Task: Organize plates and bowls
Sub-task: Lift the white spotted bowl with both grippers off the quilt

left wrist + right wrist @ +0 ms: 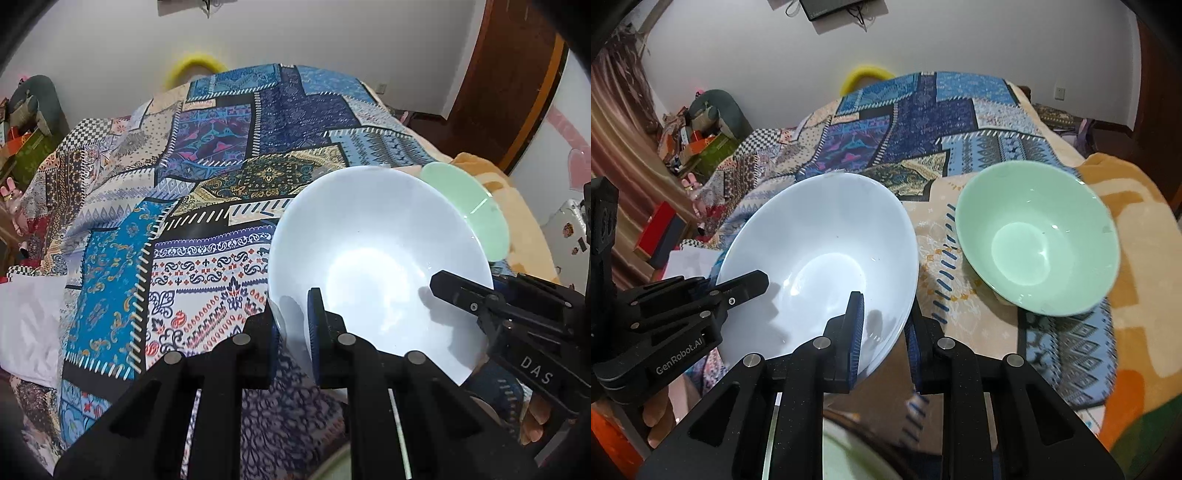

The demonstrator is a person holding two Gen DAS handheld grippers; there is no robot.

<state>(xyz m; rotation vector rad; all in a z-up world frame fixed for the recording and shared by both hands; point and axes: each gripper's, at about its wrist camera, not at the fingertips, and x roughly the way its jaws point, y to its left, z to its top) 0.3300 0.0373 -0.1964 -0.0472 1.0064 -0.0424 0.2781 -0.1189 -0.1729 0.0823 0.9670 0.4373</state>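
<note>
A large white bowl (373, 254) is held tilted above a patterned bedspread. My left gripper (293, 325) is shut on its near left rim, one finger inside and one outside. My right gripper (884, 332) is shut on its near right rim in the same way; the bowl also shows in the right wrist view (827, 266). Each gripper appears in the other's view, the right one (480, 299) and the left one (713, 295). A pale green bowl (1038, 236) sits upright on the bed to the right of the white bowl; its edge shows in the left wrist view (469, 206).
The patchwork bedspread (207, 177) covers the bed, with an orange blanket (1137, 236) on its right side. A pale green rim (846, 458) shows just below the right gripper. Boxes and clutter (701, 144) lie on the floor at the left. A wooden door (509, 81) stands at the right.
</note>
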